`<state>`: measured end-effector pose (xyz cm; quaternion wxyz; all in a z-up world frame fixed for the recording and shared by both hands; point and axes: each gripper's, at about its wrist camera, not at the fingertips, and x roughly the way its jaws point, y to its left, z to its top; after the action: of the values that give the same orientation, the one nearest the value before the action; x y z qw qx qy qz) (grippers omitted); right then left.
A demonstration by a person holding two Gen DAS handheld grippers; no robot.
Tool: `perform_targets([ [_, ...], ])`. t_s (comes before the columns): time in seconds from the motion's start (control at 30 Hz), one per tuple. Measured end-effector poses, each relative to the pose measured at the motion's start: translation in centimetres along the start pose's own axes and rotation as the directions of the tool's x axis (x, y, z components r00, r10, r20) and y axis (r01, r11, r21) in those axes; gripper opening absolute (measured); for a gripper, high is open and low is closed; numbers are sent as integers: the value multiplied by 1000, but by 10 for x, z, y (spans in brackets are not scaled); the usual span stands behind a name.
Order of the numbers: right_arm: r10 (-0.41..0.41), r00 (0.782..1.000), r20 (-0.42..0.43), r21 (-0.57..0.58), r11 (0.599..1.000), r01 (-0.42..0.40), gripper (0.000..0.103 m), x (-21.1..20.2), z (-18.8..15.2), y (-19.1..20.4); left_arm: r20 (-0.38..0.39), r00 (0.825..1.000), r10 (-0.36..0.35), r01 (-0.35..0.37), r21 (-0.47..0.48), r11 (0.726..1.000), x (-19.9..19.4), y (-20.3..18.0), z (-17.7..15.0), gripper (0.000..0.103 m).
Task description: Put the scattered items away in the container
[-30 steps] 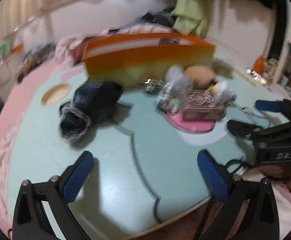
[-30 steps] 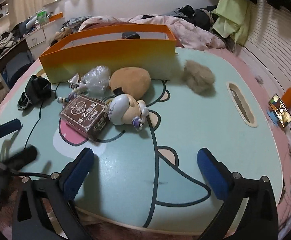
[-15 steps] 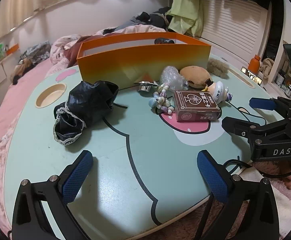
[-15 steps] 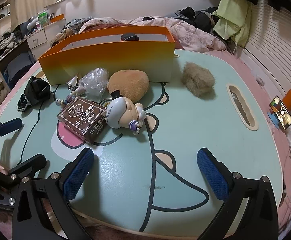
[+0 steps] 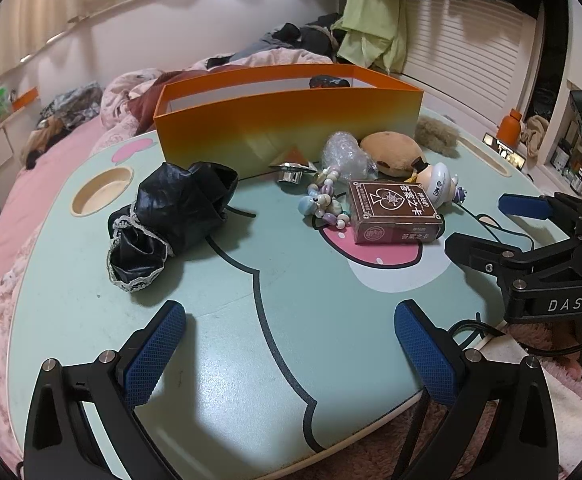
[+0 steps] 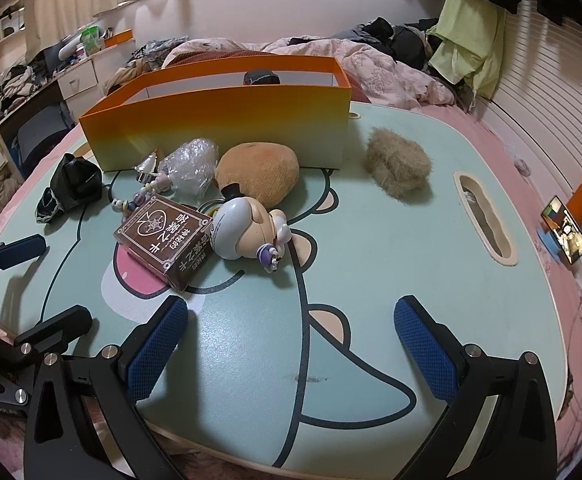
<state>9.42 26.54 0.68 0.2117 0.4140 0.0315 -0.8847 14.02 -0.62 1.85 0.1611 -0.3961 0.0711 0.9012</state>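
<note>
The left gripper [image 5: 289, 354] has its blue fingers [image 5: 153, 354] wide apart with nothing between them, low over the near edge of the surface [image 5: 291, 312]. The right gripper [image 6: 291, 350] is the same: fingers [image 6: 427, 350] spread, empty, above the near part of the surface.

Out from the right fingers lies a brown card box [image 6: 165, 240], flat, its long axis slanting from near right to far left. Touching its right side is a white toy figure [image 6: 245, 228] on its side, black hat pointing far. Behind these sit a tan plush [image 6: 259, 174], a crumpled clear wrap [image 6: 191, 164], a bead string [image 6: 137, 200] and a small silver cone [image 6: 149, 166]. A grey fur ball [image 6: 397, 164] rests apart on the right. A black lace-trimmed pouch [image 5: 171, 220] lies on the left, its open mouth toward the near side. The long orange container [image 5: 287, 120] stands along the far side, its length running left to right, with a dark item showing over its rim.

Compared with half a second ago, both views sit slightly closer to the items; the objects have not shifted.
</note>
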Motion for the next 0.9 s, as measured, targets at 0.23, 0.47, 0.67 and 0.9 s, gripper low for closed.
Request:
perform_targets([
  [0.23, 1, 1000, 6, -2, 1000, -1, 103, 0, -3, 1, -1, 1000, -5, 5, 4, 1000, 6, 3, 2, 103],
  [0.47, 17, 999, 35, -7, 1000, -16, 103, -2, -7, 0, 128, 991, -32, 33, -1, 999, -17, 10, 9, 103],
  [0.67, 13, 999, 39, -10, 1000, -13, 103, -2, -7, 2, 242, 965, 102, -102, -12, 995, -36, 40, 37, 103],
  [0.9, 14, 999, 44, -9, 1000, -13, 103, -2, -8, 0, 149, 988, 48, -31, -110, 993, 1, 70, 56, 88],
])
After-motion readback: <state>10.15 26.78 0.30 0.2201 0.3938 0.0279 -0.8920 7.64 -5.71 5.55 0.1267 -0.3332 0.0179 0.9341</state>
